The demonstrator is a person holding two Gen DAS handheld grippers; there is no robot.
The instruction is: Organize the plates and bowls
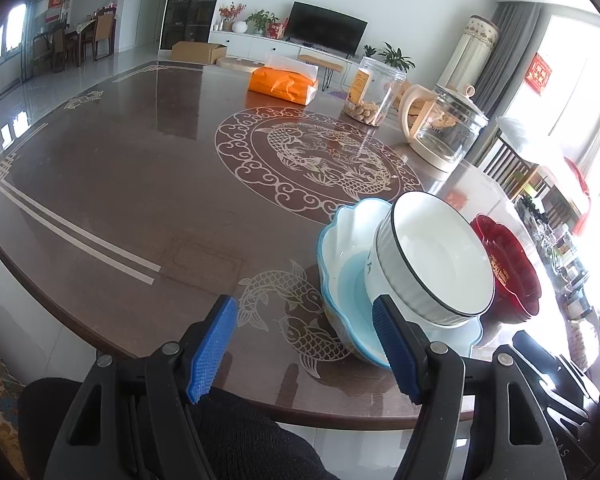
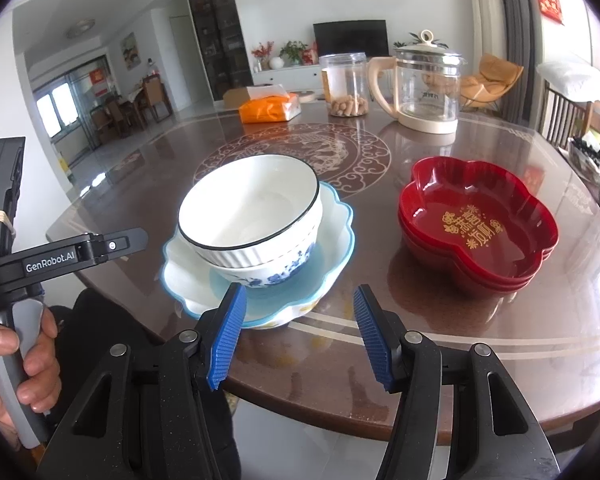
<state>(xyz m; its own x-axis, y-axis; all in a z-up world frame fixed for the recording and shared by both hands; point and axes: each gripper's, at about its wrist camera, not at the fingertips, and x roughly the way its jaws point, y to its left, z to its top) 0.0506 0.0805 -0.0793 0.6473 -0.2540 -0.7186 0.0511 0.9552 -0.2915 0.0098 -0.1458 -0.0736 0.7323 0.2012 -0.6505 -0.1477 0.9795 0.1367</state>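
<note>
A white ribbed bowl with a black rim (image 2: pixel 248 208) sits tilted inside a blue-flowered white bowl (image 2: pixel 276 270). Both rest in a scalloped light-blue dish (image 2: pixel 336 236) near the table's front edge. The stack also shows in the left wrist view, with the white bowl (image 1: pixel 436 256) in the blue dish (image 1: pixel 340 248). A stack of red flower-shaped plates (image 2: pixel 476 228) stands to the right, and shows in the left wrist view (image 1: pixel 508 264). My left gripper (image 1: pixel 304 344) is open and empty, beside the blue dish. My right gripper (image 2: pixel 298 332) is open and empty, just in front of the dish.
A dark round table (image 2: pixel 380 344) with fish patterns holds an orange tissue pack (image 2: pixel 270 110), a clear jar of snacks (image 2: pixel 346 84) and a glass kettle (image 2: pixel 424 88) at the far side. Chairs (image 2: pixel 572 120) stand at the right.
</note>
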